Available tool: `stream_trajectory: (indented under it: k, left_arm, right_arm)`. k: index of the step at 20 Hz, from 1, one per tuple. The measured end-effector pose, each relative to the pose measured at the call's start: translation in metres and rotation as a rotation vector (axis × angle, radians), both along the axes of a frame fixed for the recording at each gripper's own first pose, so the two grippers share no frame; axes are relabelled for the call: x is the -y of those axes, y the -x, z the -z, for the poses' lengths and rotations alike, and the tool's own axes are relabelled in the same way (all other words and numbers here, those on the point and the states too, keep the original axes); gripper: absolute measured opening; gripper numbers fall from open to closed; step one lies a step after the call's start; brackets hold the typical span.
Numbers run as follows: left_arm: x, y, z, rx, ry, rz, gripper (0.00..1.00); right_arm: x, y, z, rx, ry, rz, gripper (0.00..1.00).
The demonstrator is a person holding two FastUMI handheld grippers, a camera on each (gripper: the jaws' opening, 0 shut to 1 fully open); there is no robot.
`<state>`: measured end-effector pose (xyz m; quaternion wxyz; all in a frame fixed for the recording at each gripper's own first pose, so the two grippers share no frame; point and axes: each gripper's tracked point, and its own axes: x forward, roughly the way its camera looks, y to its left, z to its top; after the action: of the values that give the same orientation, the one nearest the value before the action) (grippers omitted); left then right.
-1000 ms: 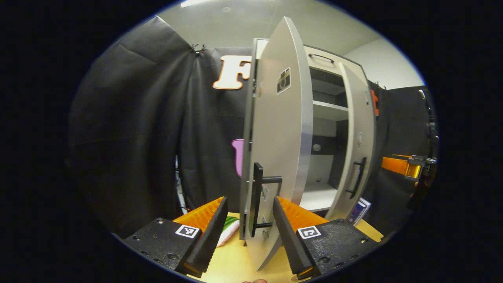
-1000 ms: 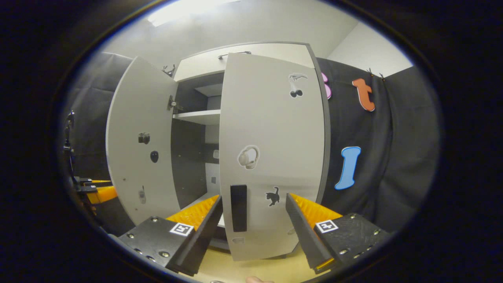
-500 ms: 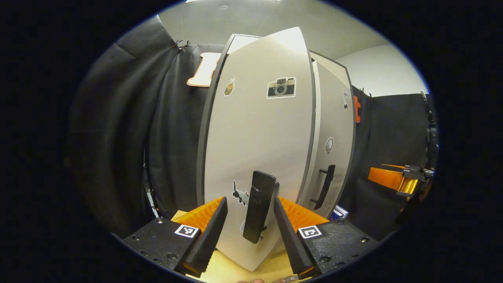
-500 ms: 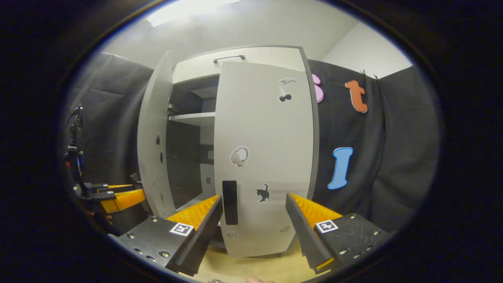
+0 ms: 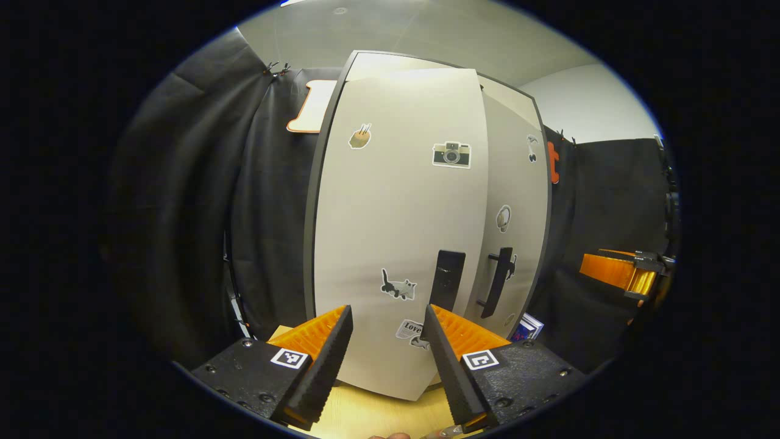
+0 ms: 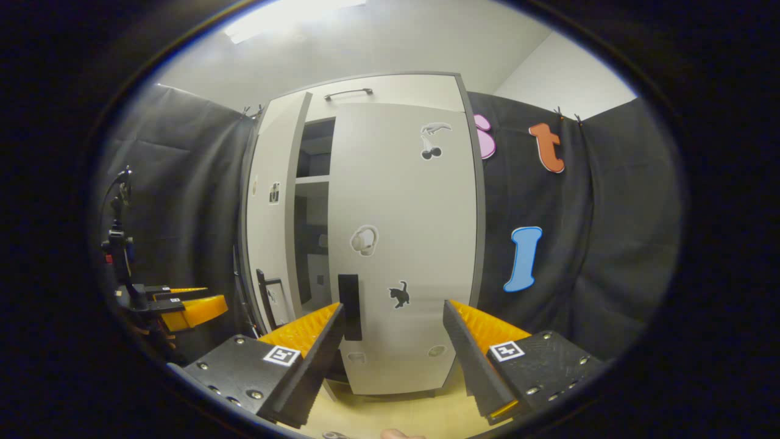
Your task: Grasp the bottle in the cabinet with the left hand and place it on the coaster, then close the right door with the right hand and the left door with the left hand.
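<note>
Cabinet on the wooden table has two doors: the right door looks shut, the left door stands slightly ajar. Each carries one black handle. Two grippers are up: left gripper and right gripper, both spread wide, gripping nothing. I cannot tell where the bottle is.

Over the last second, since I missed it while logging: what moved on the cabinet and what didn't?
The left door swung from wide open to nearly shut; a narrow gap remains in the right gripper view. The right door also eased in, nearly flush. Both tongs, left and right, stayed open, gripping nothing.
</note>
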<state>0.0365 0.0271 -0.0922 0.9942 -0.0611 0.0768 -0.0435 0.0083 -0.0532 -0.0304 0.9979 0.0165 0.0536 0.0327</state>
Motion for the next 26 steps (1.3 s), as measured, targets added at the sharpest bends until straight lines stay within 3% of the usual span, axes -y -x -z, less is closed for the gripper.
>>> stream_trajectory:
  k: [3,5,7,8,10,11,13,15,23,24,26]
  left_arm:
    - [0.002,-0.001,-0.001,0.0,-0.004,0.002,0.77]
    - [0.005,0.0,-0.002,0.001,-0.008,0.008,0.77]
    - [0.008,0.001,-0.002,0.002,-0.015,0.014,0.77]
    - [0.009,0.001,-0.003,0.003,-0.018,0.016,0.77]
    - [0.009,0.001,-0.003,0.004,-0.021,0.018,0.77]
    - [0.009,0.0,-0.003,0.004,-0.02,0.019,0.77]
    - [0.009,-0.001,-0.004,0.003,-0.018,0.02,0.77]
    - [0.008,-0.002,-0.004,0.004,-0.022,0.019,0.77]
    - [0.005,-0.006,-0.009,0.017,-0.032,0.009,0.77]
    - [0.004,-0.006,-0.01,0.021,-0.036,0.006,0.77]
    - [0.0,-0.007,-0.016,0.034,-0.054,-0.009,0.77]
  right_arm:
    - [0.0,0.002,0.0,-0.004,0.006,-0.004,1.0]
    - [0.002,0.003,0.002,-0.007,0.004,-0.004,0.92]
    - [0.004,0.001,0.004,-0.01,0.001,0.001,0.92]
    - [0.006,0.002,0.004,-0.01,0.0,0.005,0.97]
    - [0.007,0.002,0.004,-0.01,0.0,0.01,0.92]
    - [0.008,0.002,0.003,-0.009,0.0,0.012,0.97]
    - [0.012,-0.002,0.003,-0.009,0.002,0.016,0.92]
    - [0.011,-0.002,0.004,-0.011,0.005,0.019,0.97]
    - [0.008,-0.004,0.004,-0.004,0.013,0.027,0.97]
    - [0.008,-0.004,0.004,0.0,0.011,0.029,0.92]
    - [0.006,-0.003,0.001,0.012,0.001,0.024,0.92]
